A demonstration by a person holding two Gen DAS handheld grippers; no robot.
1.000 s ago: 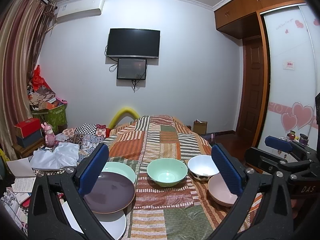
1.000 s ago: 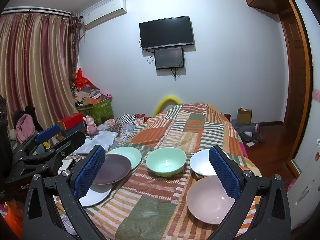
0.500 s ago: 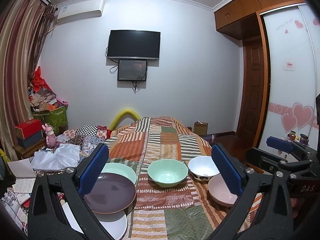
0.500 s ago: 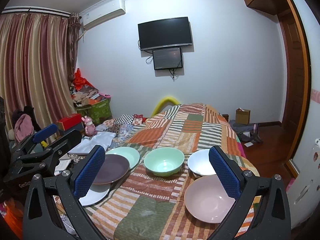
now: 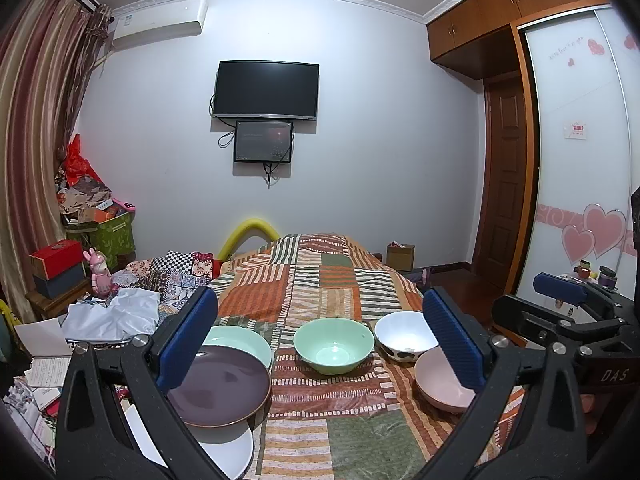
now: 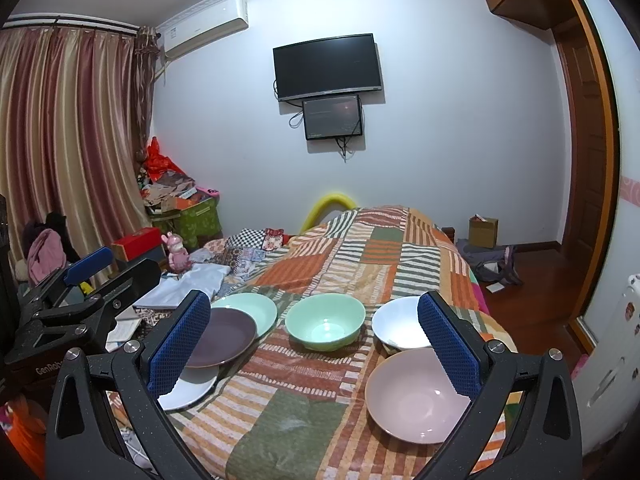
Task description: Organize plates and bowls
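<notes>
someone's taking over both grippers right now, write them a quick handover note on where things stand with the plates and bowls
Left gripper: open, empty, held above the near end of the bed.
Right gripper: open, empty, same height, off to the right.
Plates, left side: purple plate overlaps the green plate behind it and the white plate in front of it.
Bowls: green bowl in the middle, white bowl to its right, pink bowl nearest on the right, each standing alone on the patchwork blanket.
Done: nothing looks sorted or stacked neatly yet.
Left: likely square up the plates into one stack and nest the three bowls.
</notes>
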